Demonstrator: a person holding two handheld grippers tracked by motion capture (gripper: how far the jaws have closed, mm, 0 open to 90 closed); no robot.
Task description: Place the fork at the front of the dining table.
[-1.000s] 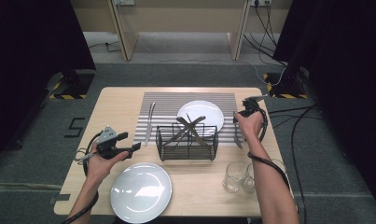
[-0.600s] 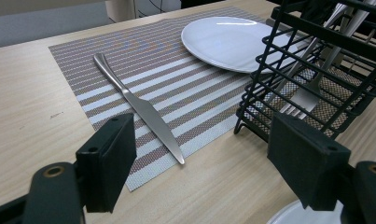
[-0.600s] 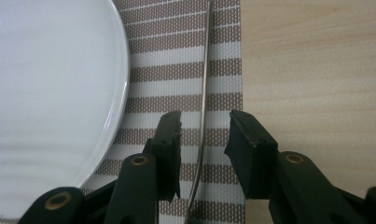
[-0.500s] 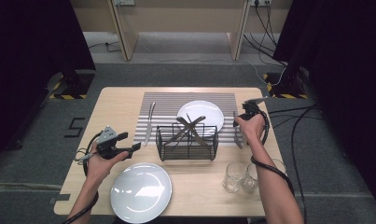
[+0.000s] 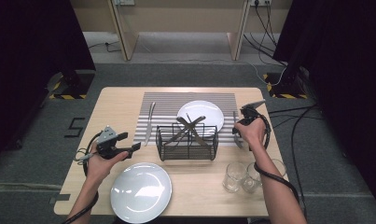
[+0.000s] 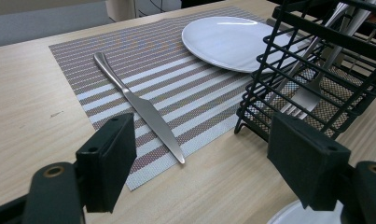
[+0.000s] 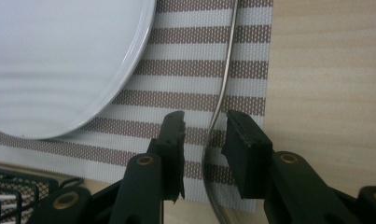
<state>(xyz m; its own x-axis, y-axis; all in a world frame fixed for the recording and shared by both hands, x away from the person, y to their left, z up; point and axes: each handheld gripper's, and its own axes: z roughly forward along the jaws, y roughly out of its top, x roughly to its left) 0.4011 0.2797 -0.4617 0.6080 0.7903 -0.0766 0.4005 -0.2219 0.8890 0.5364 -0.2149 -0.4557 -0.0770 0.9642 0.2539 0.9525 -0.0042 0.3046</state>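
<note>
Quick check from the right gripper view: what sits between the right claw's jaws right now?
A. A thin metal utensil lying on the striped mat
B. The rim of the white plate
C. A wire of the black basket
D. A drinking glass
A: in the right gripper view, the utensil runs along the mat edge between the right claw jaws, which have just been closing but are not yet pressing on it; the plate lies off to the side.

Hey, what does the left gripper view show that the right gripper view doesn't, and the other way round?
Left gripper view: the open left tool faces a knife on the placemat, cutlery leaning in the wire basket, and a second plate's rim.
Right gripper view: the right tool, its jaws just closing, straddles a thin metal utensil handle without pressing it yet.
Shared: the white plate, the placemat, the wire basket, the wooden table.
</note>
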